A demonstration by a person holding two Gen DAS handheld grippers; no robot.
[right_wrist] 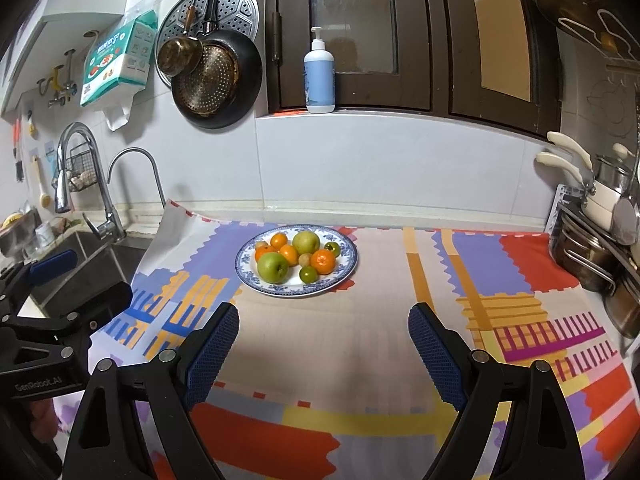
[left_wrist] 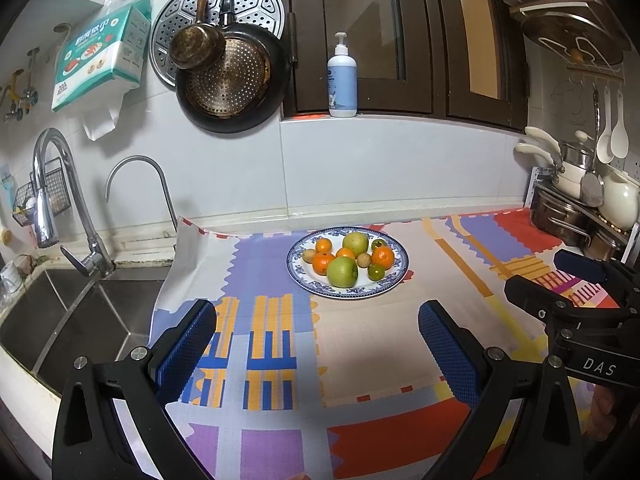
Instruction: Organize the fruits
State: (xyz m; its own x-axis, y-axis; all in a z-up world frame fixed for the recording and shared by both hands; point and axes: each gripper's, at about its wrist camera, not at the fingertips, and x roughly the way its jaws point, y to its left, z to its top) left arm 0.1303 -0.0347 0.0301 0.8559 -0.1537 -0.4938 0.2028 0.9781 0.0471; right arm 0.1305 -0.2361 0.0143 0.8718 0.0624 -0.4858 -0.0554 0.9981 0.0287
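Black claw (left_wrist: 316, 344) frames — blue textured pads (left_wrist: 186, 346), silver screws.

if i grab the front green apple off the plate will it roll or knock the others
The front green apple looks round and smooth, so it would probably roll if nudged. It seems to touch an orange, which might shift. The plate is shallow, so loose fruit could likely escape.

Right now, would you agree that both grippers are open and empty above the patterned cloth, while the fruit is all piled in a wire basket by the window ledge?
Not quite: the fruit sits on a blue-rimmed plate, not in a wire basket. The left wrist view shows green apples and oranges piled there. The left gripper and right gripper are indeed open and empty above the patterned cloth.
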